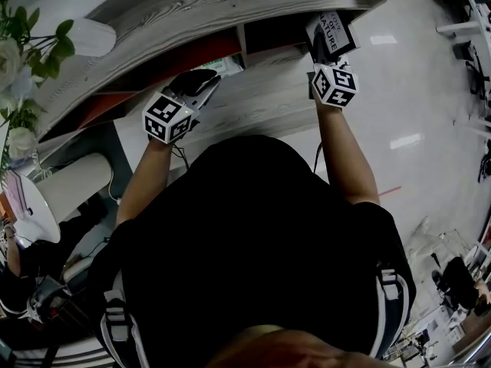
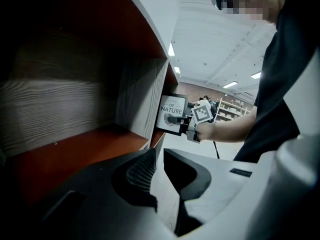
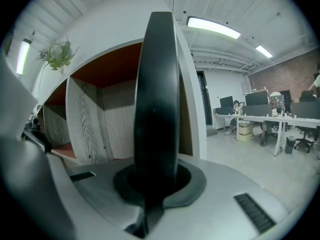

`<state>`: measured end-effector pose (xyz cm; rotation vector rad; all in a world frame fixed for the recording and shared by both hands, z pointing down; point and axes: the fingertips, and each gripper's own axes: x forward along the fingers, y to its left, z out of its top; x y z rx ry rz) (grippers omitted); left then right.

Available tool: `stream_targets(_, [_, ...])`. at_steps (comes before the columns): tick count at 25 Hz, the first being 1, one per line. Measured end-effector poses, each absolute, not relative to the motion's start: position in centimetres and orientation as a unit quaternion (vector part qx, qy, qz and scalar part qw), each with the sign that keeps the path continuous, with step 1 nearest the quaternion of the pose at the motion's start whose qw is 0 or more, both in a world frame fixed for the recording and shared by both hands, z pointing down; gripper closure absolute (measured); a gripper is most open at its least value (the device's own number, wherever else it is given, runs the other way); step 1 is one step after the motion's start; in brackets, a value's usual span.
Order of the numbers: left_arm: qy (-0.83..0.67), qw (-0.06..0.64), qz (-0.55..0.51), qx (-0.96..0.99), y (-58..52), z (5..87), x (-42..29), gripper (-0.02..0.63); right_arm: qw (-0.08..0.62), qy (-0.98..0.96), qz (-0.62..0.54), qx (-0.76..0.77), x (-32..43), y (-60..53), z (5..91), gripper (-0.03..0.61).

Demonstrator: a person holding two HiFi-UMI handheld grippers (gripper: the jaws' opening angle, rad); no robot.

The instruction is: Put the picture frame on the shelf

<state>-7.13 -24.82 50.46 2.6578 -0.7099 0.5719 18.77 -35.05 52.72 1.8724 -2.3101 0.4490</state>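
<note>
Right gripper view shows picture frame (image 3: 156, 99) clamped edge-on between fingers (image 3: 200, 183).

Ceiling: strip lights (image 3: 212, 27) are glowing white;
Floor (image 3: 260, 176): pale, is reflecting light;
Far wall (image 3: 287, 76): brick, standing behind office desks (image 3: 260, 118)

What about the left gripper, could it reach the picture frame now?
Probably yes: only open air seems to lie between the empty left gripper and the picture frame, though the right gripper has its jaws shut on it.
</note>
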Motion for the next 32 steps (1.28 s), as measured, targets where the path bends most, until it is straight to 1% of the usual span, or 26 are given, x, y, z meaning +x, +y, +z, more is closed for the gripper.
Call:
stream_targets(18, [-0.245,0.167,0.204,0.933,-24.8,51.0,-6.4,0.561,0.08,-0.762,0.135,0.628,17.9,-38.3,53.3,0.555])
stream_targets(32, [-0.245,0.17,0.202,0.933,-24.8,50.9,-6.5,0.561,0.069,-0.755,0.146,0.636,18.0,-39.4,53.3,0.555])
